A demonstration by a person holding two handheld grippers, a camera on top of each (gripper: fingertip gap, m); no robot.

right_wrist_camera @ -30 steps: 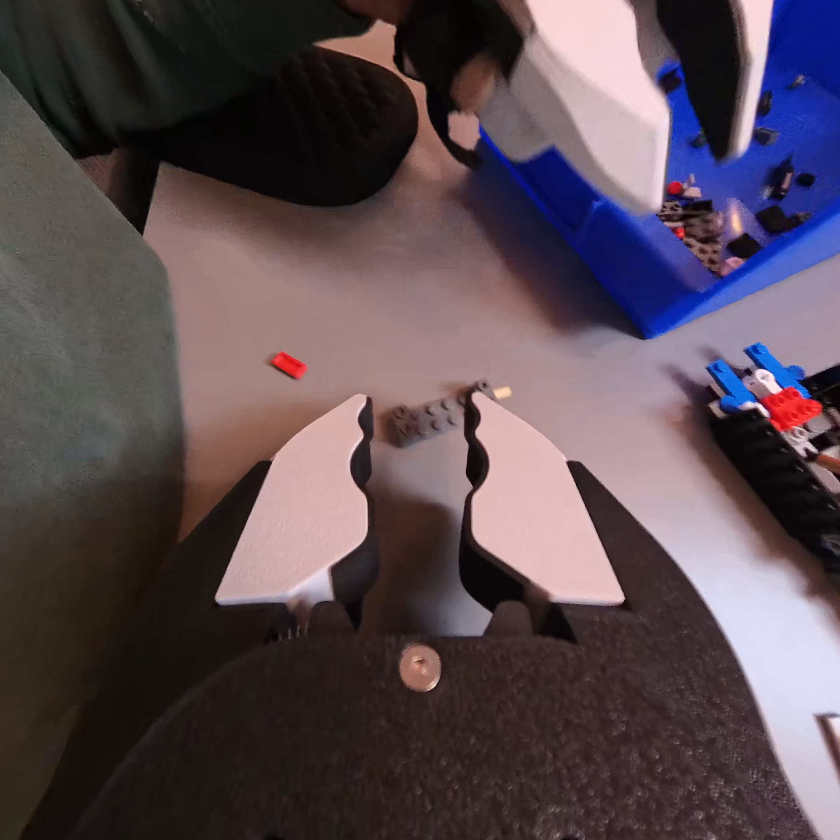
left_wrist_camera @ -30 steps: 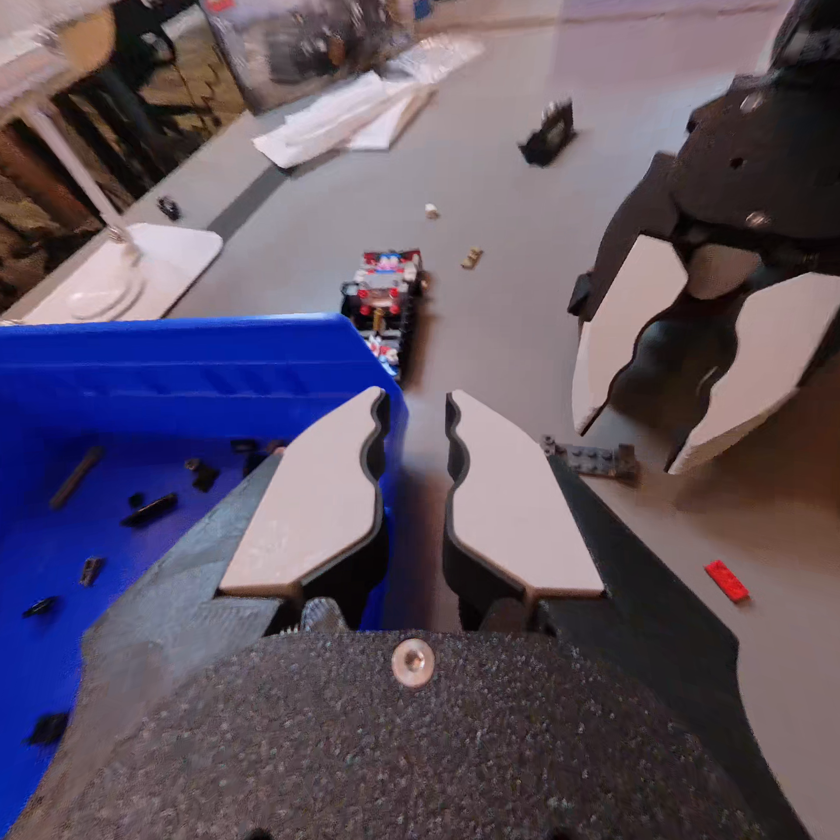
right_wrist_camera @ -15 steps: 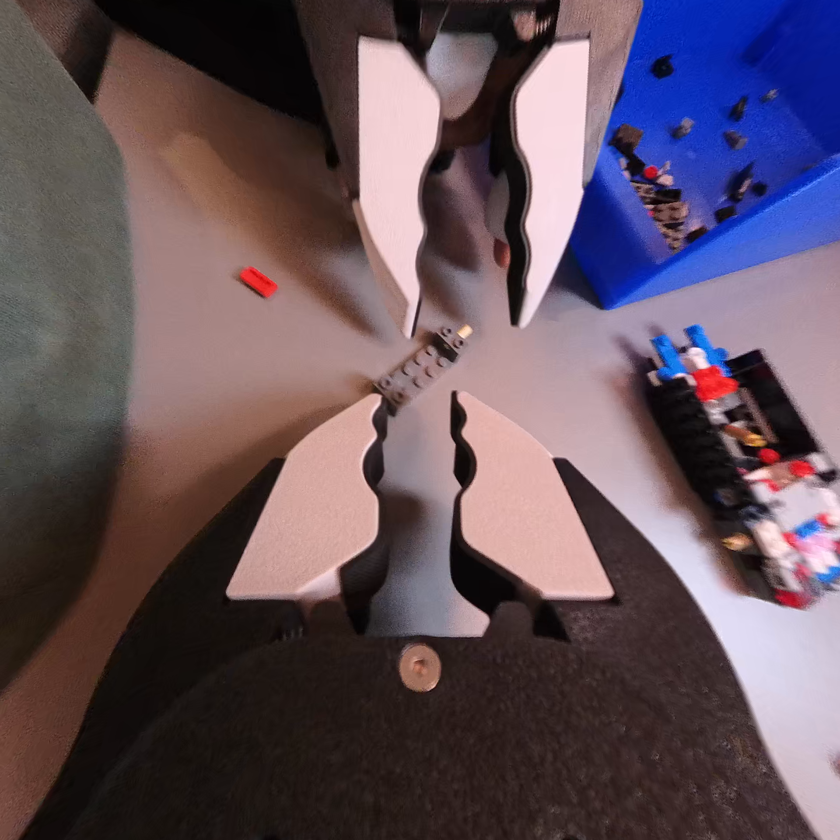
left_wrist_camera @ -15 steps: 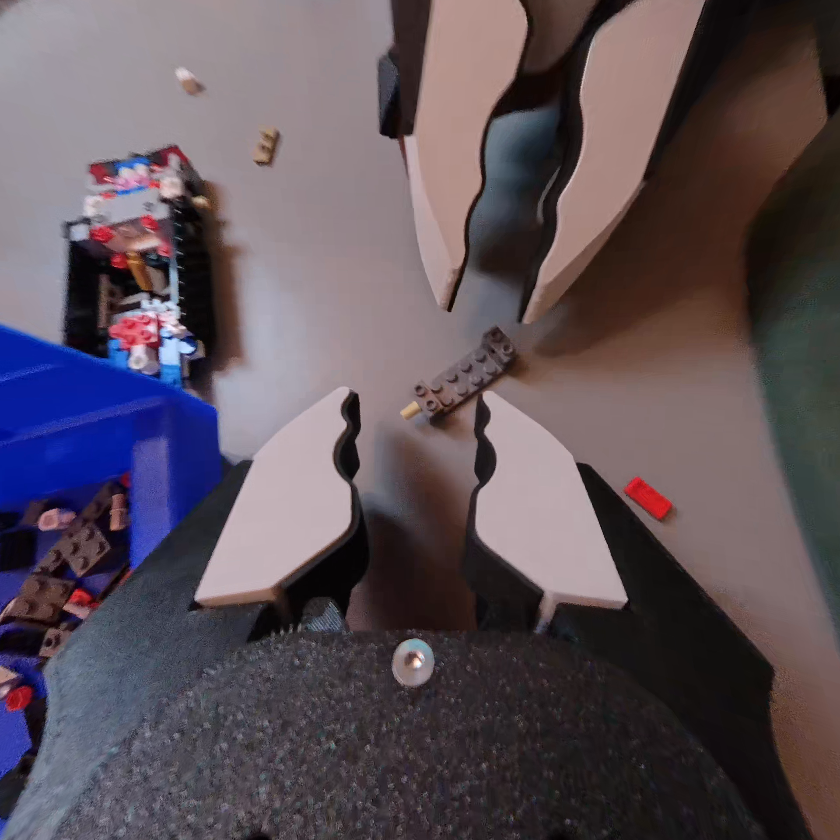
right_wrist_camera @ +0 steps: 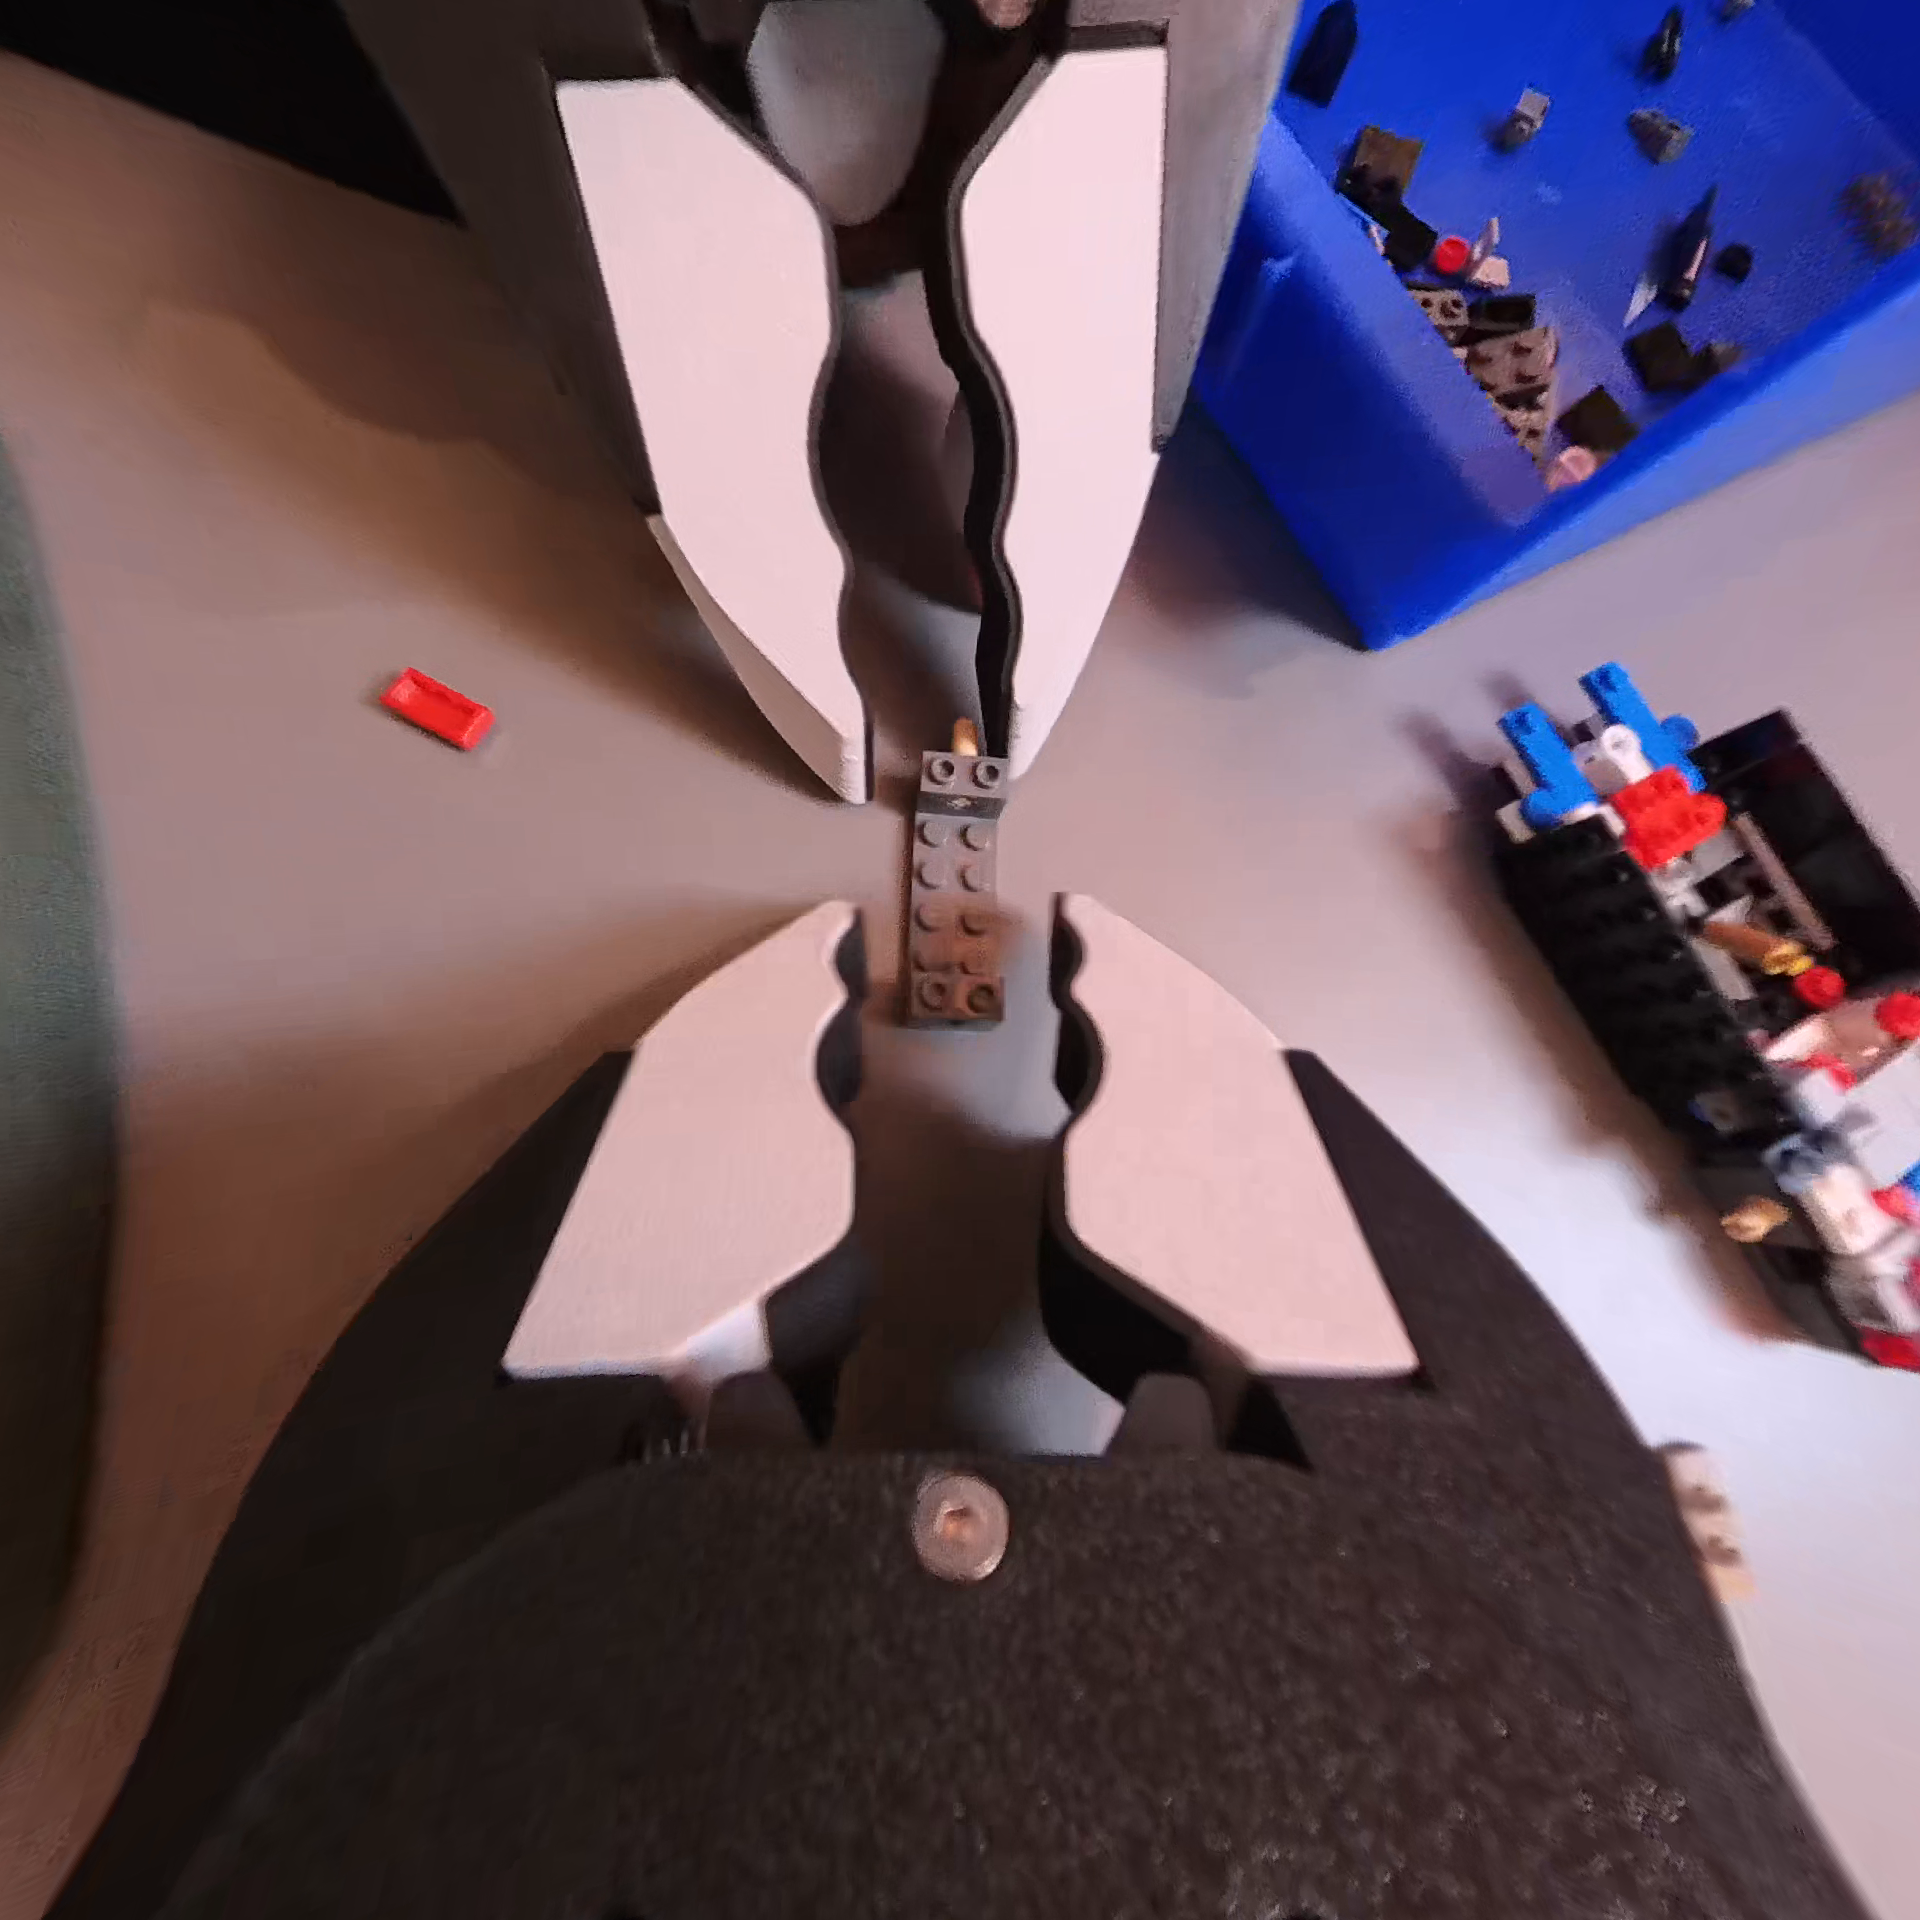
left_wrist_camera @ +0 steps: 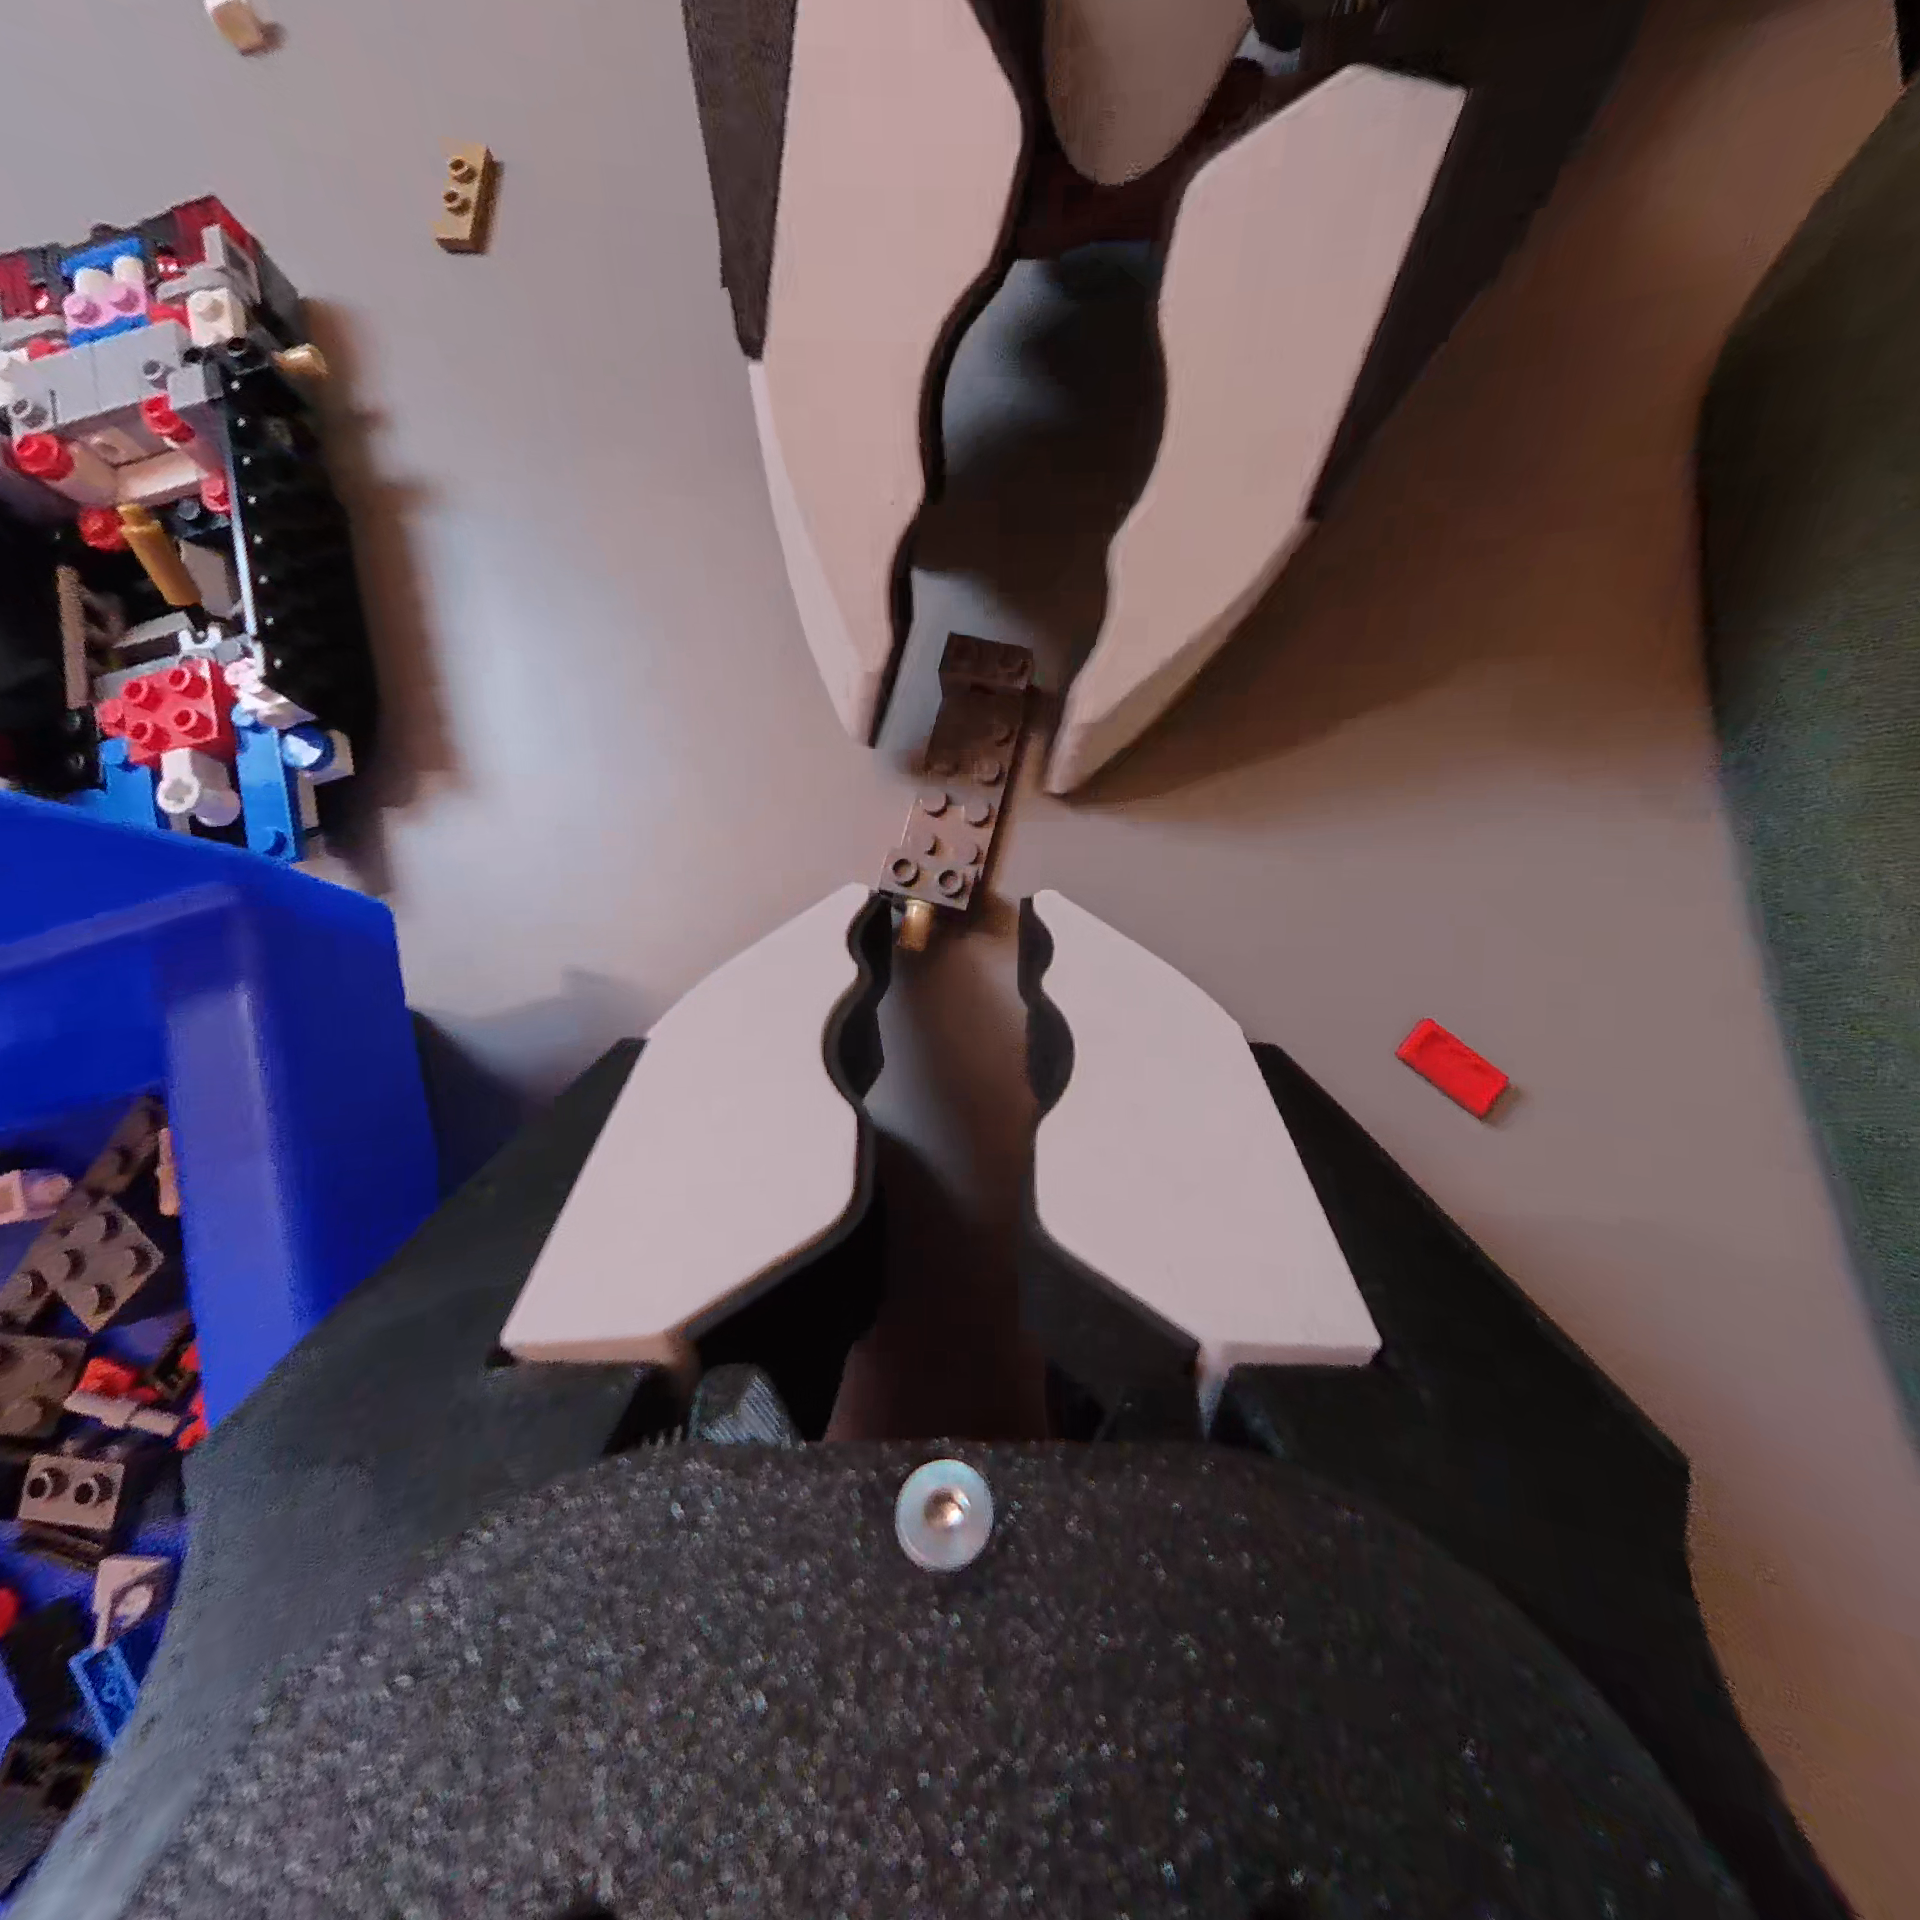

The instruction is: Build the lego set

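A dark grey studded plate (left_wrist_camera: 961, 790) with a tan pin (left_wrist_camera: 914, 925) at one end lies flat on the grey table (left_wrist_camera: 623, 623). My left gripper (left_wrist_camera: 951, 904) is open. Its tips flank the pin end of the plate without pressing on it. My right gripper (right_wrist_camera: 956, 909) faces it from the other side, open. The plate's other end (right_wrist_camera: 956, 977) lies between its fingertips with a gap on each side. In the right wrist view the left gripper (right_wrist_camera: 935, 774) stands over the pin end. In the left wrist view the right gripper (left_wrist_camera: 966, 753) straddles the far end.
A blue bin (left_wrist_camera: 260, 1039) of loose bricks stands on the table; it also shows in the right wrist view (right_wrist_camera: 1351, 468). The part-built model (left_wrist_camera: 156, 520) lies beside it. A small red plate (left_wrist_camera: 1451, 1067) and a tan brick (left_wrist_camera: 465, 197) lie loose. Green cloth (left_wrist_camera: 1829, 727) borders the table. The grippers are tip to tip, or close to it. The right tips stand about 15 cm off the tan brick (left_wrist_camera: 465, 197).
Both grippers have closed in on the grey plate from opposite ends. The plate has turned in line with them. The left jaws have narrowed and the right jaws have widened a little.
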